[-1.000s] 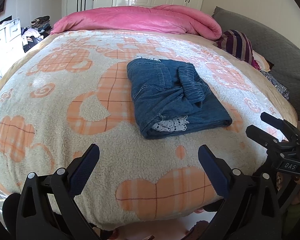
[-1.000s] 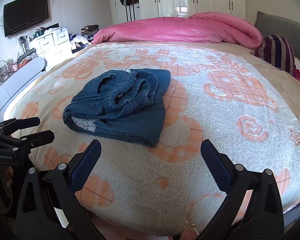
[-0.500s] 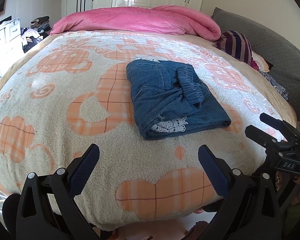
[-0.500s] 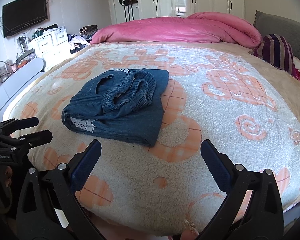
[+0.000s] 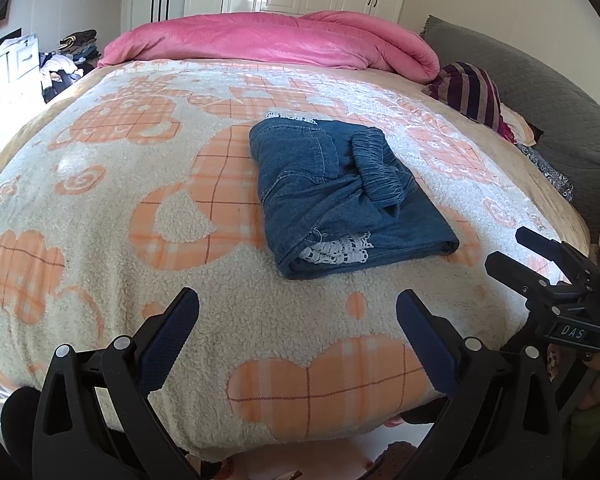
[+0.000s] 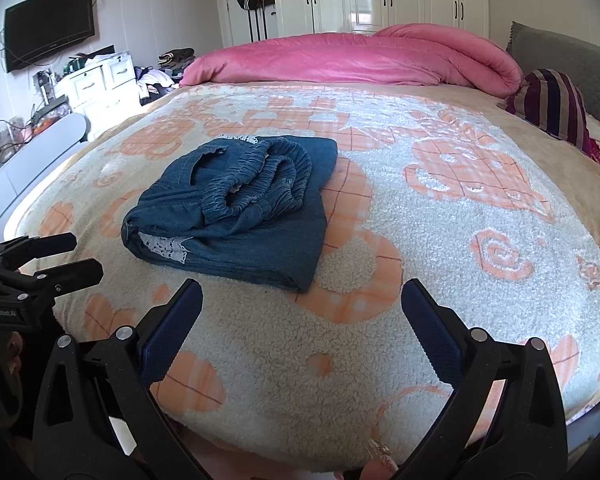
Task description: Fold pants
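Blue denim pants [image 5: 340,196] lie folded in a compact bundle on the bed, with white lace trim showing at the near edge and the elastic waistband on top. They also show in the right wrist view [image 6: 244,204]. My left gripper [image 5: 298,312] is open and empty, held back over the bed's near edge, apart from the pants. My right gripper [image 6: 302,304] is open and empty, also near the front edge. Each gripper shows in the other's view: the right one [image 5: 540,268] at the right, the left one [image 6: 48,256] at the left.
The bed carries a cream and orange fleece blanket [image 5: 140,208]. A pink duvet [image 5: 268,40] lies rolled at the far end, with a striped pillow [image 5: 468,92] and grey headboard [image 5: 560,112] at the right. White drawers [image 6: 96,84] with clutter stand at the left.
Both views have shifted very slightly; the pants lie as before and both grippers stay open.
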Demonstrator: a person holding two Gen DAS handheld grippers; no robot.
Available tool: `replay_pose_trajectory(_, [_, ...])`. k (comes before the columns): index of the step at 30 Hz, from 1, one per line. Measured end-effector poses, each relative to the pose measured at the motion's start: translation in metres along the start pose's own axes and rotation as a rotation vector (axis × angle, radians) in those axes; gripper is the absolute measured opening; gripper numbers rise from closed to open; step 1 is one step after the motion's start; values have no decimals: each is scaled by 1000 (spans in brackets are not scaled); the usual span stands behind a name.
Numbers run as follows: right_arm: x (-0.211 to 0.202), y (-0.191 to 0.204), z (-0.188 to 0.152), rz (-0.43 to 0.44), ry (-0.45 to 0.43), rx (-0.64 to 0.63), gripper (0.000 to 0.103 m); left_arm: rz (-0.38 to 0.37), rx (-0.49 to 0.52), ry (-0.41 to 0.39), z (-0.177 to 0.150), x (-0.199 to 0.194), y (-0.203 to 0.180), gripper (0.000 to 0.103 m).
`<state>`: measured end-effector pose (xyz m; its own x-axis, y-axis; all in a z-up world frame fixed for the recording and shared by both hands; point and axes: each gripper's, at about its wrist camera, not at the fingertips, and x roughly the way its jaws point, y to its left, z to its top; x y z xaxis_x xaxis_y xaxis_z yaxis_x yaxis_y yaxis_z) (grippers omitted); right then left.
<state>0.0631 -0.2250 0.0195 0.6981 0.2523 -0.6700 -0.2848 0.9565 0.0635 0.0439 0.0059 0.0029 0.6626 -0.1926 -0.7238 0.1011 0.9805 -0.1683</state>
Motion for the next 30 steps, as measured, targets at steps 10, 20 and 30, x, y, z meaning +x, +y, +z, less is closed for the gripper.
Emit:
replay_pose_trajectory(10, [4,-2,-2,-7,12,-2,94,-20,-24,5,0,1,6,99])
replay_pose_trajectory(20, [4,0,-2,-20,17,-14,94,-46,-25,5,0,0,6,99])
replay_pose_trajectory(30, [9,-5,-1,-36,36,-16,94,17,-2,-6,3,3,6,99])
